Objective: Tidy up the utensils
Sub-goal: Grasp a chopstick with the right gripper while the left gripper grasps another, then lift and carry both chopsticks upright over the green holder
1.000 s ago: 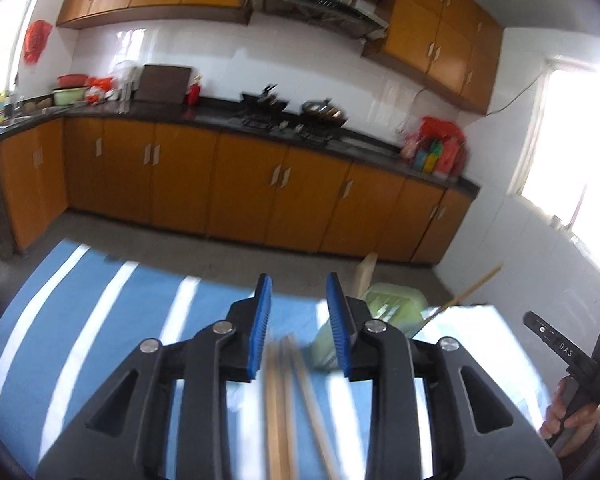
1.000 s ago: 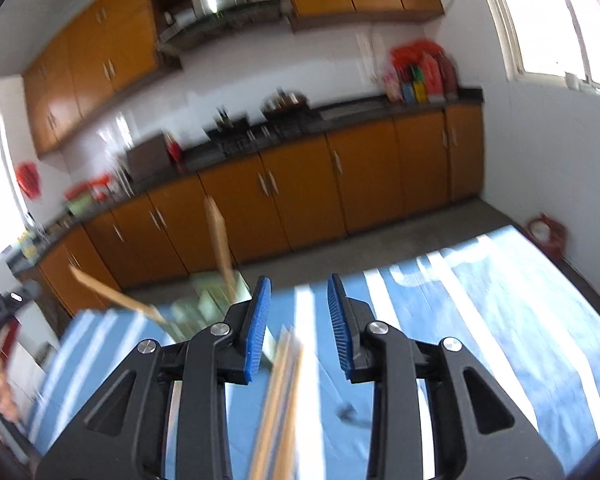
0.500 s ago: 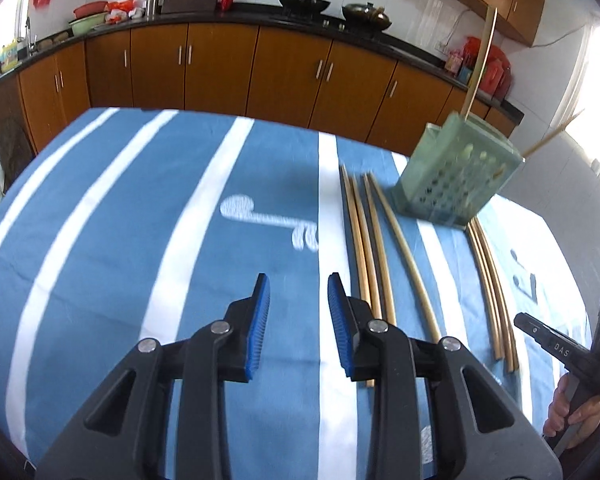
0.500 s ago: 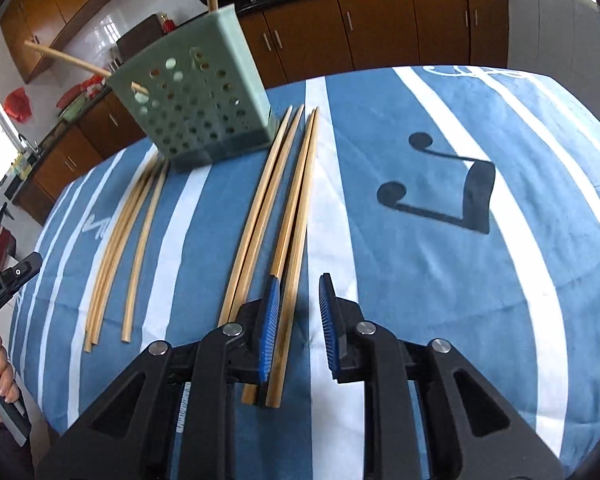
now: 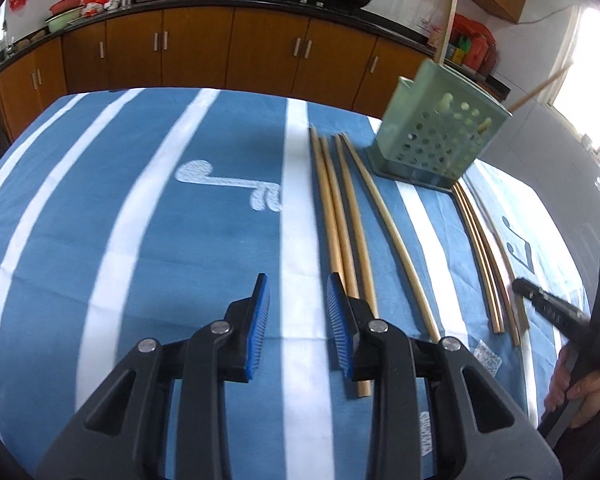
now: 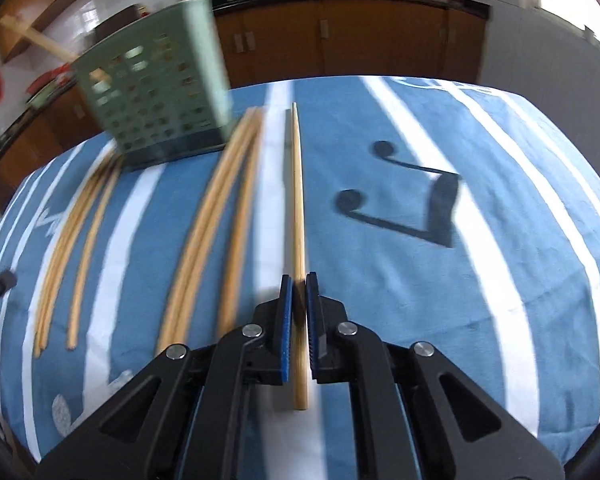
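Several bamboo chopsticks lie lengthwise on the blue striped cloth. A perforated green utensil basket stands at the far side with two chopsticks sticking out of it. My left gripper hangs low over the cloth, open and empty, its right pad just left of a group of chopsticks. In the right wrist view, my right gripper is shut on a single chopstick, which points straight ahead, apart from the loose chopsticks to its left. The basket is at upper left there.
A second group of chopsticks lies right of the basket, near a hand holding the other gripper's handle. Wooden kitchen cabinets and a dark counter with pans line the wall behind the table. A black music note marks the cloth.
Both grippers dropped from facing the cabinets to just above the cloth. The right jaws closed on one chopstick, now separated from its neighbours. The left jaws kept the same gap.
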